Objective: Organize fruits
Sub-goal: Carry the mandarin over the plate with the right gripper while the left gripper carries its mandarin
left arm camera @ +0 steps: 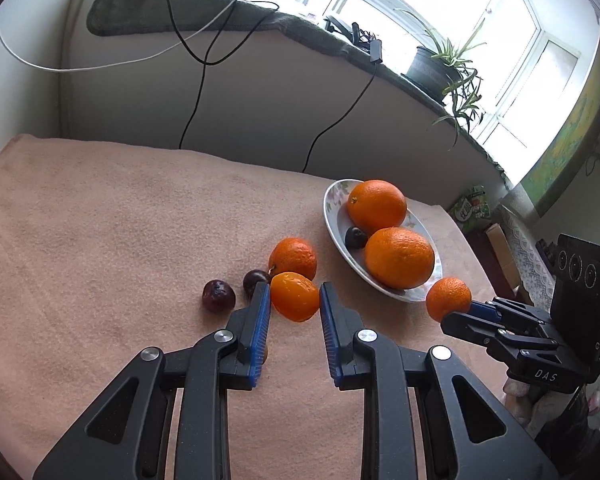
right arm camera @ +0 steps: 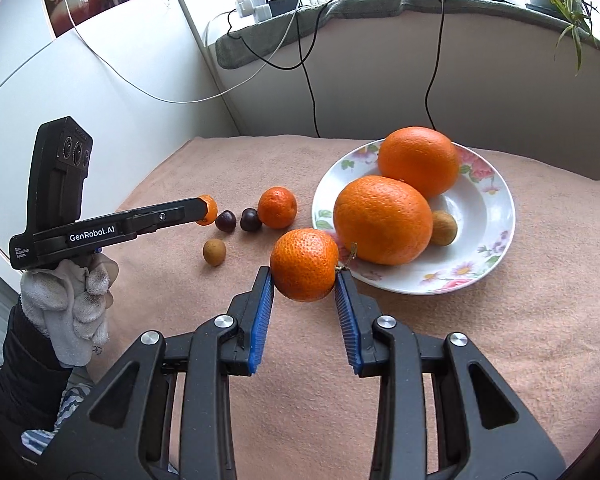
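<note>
My left gripper (left arm camera: 295, 292) is shut on a small tangerine (left arm camera: 294, 296), held just above the peach cloth. My right gripper (right arm camera: 303, 276) is shut on another tangerine (right arm camera: 304, 264) at the near rim of the floral plate (right arm camera: 492, 216). The plate holds two big oranges (right arm camera: 382, 220) (right arm camera: 418, 162) and a small brown fruit (right arm camera: 444, 228). On the cloth lie a third tangerine (right arm camera: 277, 207), two dark fruits (right arm camera: 225, 221) (right arm camera: 251, 219) and a brown longan (right arm camera: 214, 252). In the right wrist view the left gripper (right arm camera: 202, 210) hangs over the dark fruits, in a gloved hand (right arm camera: 72, 304).
The peach cloth (left arm camera: 120, 220) covers the table, which meets a wall at the back. Cables (left arm camera: 196, 92) hang down from a sill with a potted plant (left arm camera: 440, 64). Boxes and clutter (left arm camera: 496, 236) stand beyond the table's right edge.
</note>
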### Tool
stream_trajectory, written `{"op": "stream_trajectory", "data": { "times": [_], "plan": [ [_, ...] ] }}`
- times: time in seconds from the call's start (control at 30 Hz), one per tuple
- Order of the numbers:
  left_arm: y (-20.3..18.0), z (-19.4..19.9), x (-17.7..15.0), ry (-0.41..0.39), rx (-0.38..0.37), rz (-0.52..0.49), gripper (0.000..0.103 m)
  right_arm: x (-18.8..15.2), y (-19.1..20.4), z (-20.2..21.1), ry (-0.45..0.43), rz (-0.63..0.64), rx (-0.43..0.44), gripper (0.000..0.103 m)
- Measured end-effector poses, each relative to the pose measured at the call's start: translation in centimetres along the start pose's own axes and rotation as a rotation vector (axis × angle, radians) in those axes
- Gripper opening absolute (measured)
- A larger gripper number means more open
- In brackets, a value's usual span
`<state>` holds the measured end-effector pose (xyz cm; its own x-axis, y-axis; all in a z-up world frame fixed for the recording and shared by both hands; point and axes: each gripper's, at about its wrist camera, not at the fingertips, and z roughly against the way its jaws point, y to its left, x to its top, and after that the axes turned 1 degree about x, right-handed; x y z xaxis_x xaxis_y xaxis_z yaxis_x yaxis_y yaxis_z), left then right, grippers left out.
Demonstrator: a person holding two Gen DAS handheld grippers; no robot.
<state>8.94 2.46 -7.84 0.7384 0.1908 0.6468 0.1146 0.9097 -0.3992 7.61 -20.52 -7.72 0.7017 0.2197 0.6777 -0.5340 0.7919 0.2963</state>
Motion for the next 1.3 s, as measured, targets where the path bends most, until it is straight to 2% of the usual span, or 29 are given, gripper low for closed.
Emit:
{"op": "stream_trajectory", "data": {
  "times": [0.43,0.9,1.3],
  "plan": [
    [-2.9,-2.6,1.6,0.022,-0.035,-0.047,0.023,0.7,-4.8,1.6,-0.037,-0.043,-0.090,0.033],
    [-4.1,-5.1,2.5,0.057,-0.039,-0.080,0.023,2.0,-10.0,1.3,-0.037,-0.086,-0.179,0.033],
    [-4.5,-6.7,3.2,0.084,-0.030,-0.092,0.023,3.3,-11.7,0.1,-0.026,-0.078,-0.200,0.033]
  ]
}}
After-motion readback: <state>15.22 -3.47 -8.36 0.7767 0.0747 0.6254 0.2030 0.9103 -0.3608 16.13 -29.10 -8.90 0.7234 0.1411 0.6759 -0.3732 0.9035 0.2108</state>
